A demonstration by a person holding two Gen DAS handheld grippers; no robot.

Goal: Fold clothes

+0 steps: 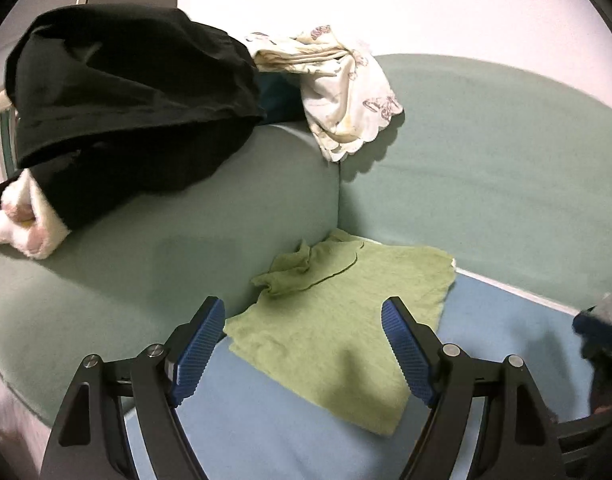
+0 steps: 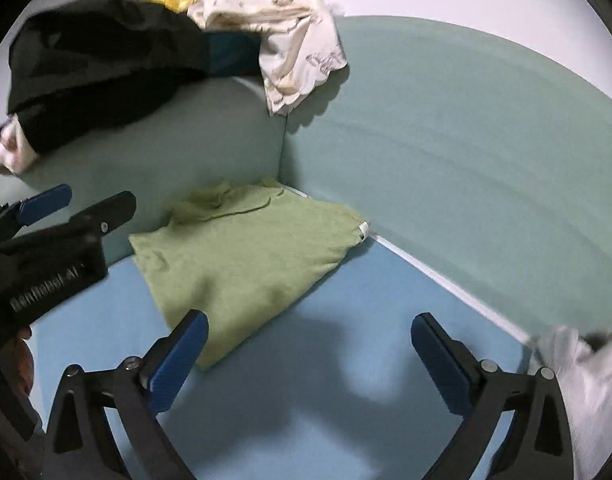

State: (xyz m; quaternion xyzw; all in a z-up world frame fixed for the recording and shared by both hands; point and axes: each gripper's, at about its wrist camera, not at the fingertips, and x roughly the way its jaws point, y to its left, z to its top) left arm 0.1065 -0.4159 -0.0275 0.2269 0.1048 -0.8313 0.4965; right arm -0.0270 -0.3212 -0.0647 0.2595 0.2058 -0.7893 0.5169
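A folded light green garment lies on the blue sheet in the corner of the pale green padded walls; it also shows in the right wrist view. My left gripper is open and empty, hovering just above the garment's near part. It also shows from the side at the left of the right wrist view. My right gripper is open and empty over the bare blue sheet, just in front of and to the right of the garment.
A black garment and a white patterned cloth hang over the top of the green padded wall. A white and pink fluffy item lies at left. Whitish cloth lies at the right edge.
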